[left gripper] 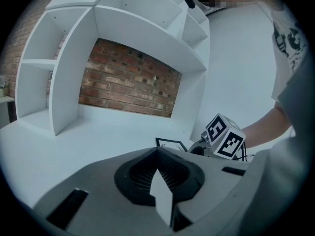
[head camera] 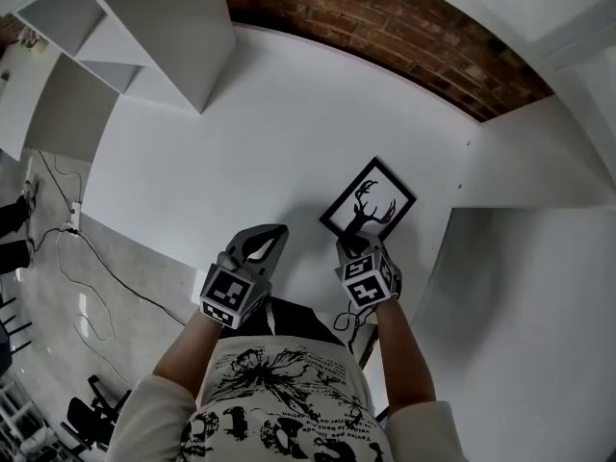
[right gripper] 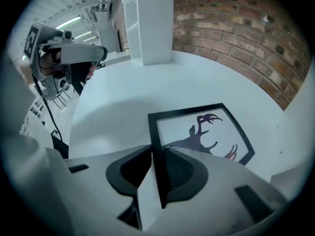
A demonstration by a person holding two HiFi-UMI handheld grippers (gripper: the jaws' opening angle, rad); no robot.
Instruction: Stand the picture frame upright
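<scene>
Right now you are bringing both grippers in over the smooth white tabletop (head camera: 260, 133), and the black rectangular picture frame (head camera: 369, 200) with its dark antlered-deer silhouette on white is lying flat on that tabletop, face up, turned so one corner is pointing away from you. It is sitting near the white side panel on your right, well apart from the red-brown brick wall (head camera: 385, 27) at the back.

Your right gripper (head camera: 351, 243) is pointing steeply down at the frame's near corner. In the right gripper view the frame's (right gripper: 202, 132) black left edge is running straight in between the jaws, and the right gripper (right gripper: 156, 149) is pinching that edge, one jaw on either side of the thin black strip.

Your left gripper (head camera: 269, 231) is hanging just beside the right one, off to the left of the frame and not touching it. In the left gripper view its (left gripper: 158, 154) jaws are pressed together with nothing between them, and beyond them the frame (left gripper: 170, 143) is showing as a low dark sliver next to the right gripper's marker cube (left gripper: 224, 135).

Behind it all, the white open shelf unit (head camera: 144, 37) is standing at the table's left end, and black cables (head camera: 87, 248) are trailing across the grey floor beside you.
</scene>
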